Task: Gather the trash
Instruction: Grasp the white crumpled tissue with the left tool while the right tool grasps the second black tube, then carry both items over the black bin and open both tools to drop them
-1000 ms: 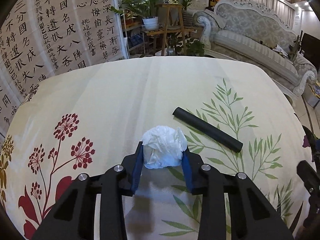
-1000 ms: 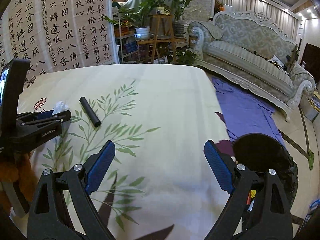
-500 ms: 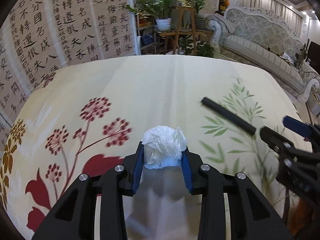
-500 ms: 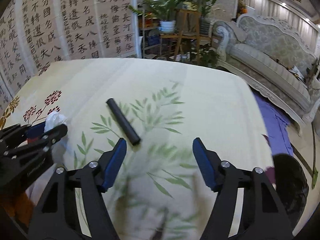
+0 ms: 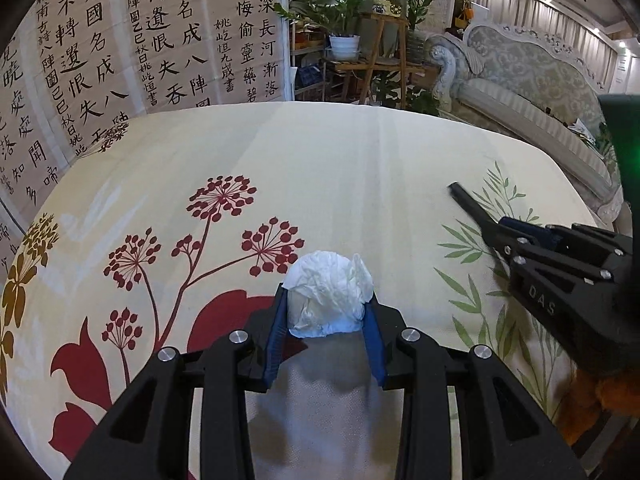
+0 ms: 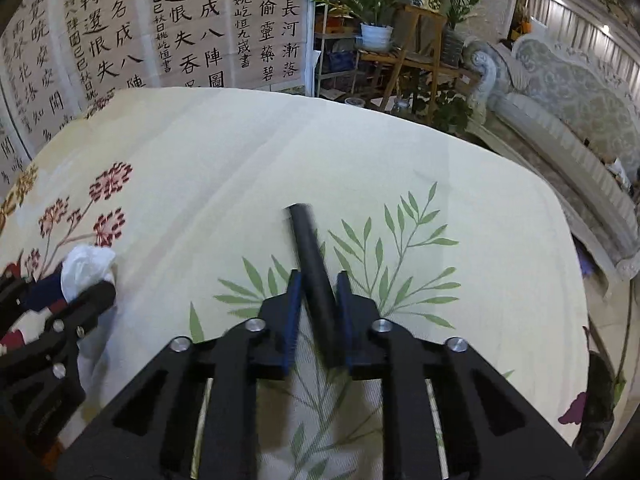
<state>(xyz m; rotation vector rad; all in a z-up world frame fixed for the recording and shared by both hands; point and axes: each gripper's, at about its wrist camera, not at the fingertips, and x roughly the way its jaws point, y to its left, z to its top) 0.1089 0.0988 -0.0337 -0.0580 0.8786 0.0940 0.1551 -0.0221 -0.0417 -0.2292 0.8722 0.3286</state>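
A: How is it going?
B: Beside the black tube (image 6: 314, 264) on the tablecloth (image 5: 340, 168), the left gripper (image 5: 326, 320) is clamping the tissue wad (image 5: 328, 292); the right gripper (image 6: 318, 300) is pinching the tube. Binning is remaining.

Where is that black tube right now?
In the right wrist view, the black tube lies on the leaf-printed tablecloth, pinched in the right claw.

Your left claw (image 5: 326, 316) has the crumpled tissue (image 5: 328, 294) between its fingers, above the counter (image 5: 320, 168). To its right, your right claw (image 6: 318, 300) sits around the near end of the tube (image 6: 310, 248), which points away toward the calligraphy sheets (image 5: 140, 28) behind the counter. The sofa (image 6: 568, 92) stands far right.
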